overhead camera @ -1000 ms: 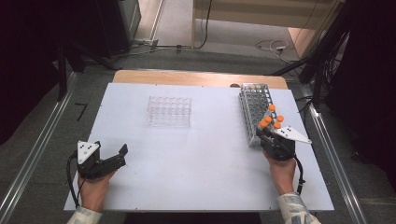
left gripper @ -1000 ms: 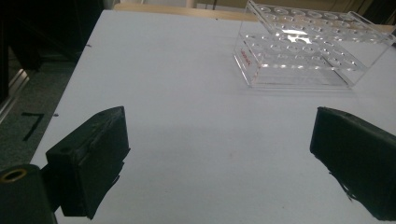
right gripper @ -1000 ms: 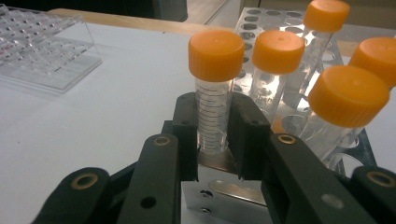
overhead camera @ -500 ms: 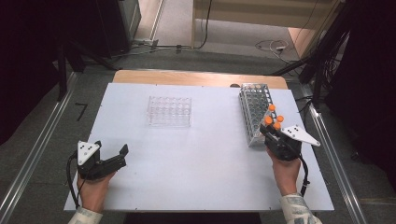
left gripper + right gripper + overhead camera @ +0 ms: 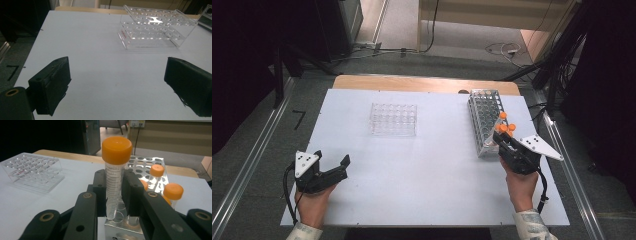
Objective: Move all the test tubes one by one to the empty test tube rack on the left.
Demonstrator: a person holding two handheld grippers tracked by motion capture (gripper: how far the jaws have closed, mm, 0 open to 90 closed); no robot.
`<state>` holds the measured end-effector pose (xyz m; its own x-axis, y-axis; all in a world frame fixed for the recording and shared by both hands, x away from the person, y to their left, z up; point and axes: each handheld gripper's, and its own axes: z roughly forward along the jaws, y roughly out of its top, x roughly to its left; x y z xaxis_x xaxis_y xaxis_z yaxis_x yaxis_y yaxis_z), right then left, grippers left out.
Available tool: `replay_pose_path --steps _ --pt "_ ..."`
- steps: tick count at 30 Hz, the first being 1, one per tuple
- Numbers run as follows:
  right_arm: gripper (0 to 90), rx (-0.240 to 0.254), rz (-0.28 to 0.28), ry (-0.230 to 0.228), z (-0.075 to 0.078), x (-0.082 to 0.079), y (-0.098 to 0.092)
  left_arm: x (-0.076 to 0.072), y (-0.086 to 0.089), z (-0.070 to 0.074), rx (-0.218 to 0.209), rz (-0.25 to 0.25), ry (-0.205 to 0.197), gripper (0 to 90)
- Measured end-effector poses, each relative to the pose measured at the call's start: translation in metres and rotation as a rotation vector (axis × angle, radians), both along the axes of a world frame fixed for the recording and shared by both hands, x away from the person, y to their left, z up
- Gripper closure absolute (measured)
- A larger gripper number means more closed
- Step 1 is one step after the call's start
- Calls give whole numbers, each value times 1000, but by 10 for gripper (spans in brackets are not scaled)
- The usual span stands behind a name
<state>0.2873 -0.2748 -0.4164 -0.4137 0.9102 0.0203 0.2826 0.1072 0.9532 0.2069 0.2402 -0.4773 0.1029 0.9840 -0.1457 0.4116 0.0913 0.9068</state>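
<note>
An orange-capped clear tube (image 5: 113,182) stands upright between the pads of my right gripper (image 5: 115,181), which is shut on it. Its tip hangs just above the near end of the metal tube rack (image 5: 140,166). In the high view the right gripper (image 5: 503,136) is at the near end of this rack (image 5: 483,117), with orange caps (image 5: 507,128) clustered there. Other capped tubes (image 5: 172,192) stand in the rack behind. My left gripper (image 5: 332,159) rests open near the table's front left with nothing between its jaws (image 5: 117,82).
An empty clear plastic rack (image 5: 393,119) sits at the middle back of the white table (image 5: 422,190), and it lies ahead of the left gripper (image 5: 155,30). Cables and dark stands crowd the floor beyond the table's far edge.
My right gripper has risen a little with the orange-capped tube, lifting it out of the metal rack. The left gripper has stayed where it was.
</note>
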Motion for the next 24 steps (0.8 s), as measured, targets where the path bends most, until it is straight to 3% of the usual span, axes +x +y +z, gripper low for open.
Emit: replay_pose_path --steps 6,15,24 --pt "725 -8 46 2 2 -3 12 2 -4 2 -31 -36 9 55" --pt "726 -28 115 31 -4 -1 35 5 -15 7 -17 -46 -20 55" --pt "725 -46 167 71 -15 5 55 13 -31 10 -14 -96 -11 55"
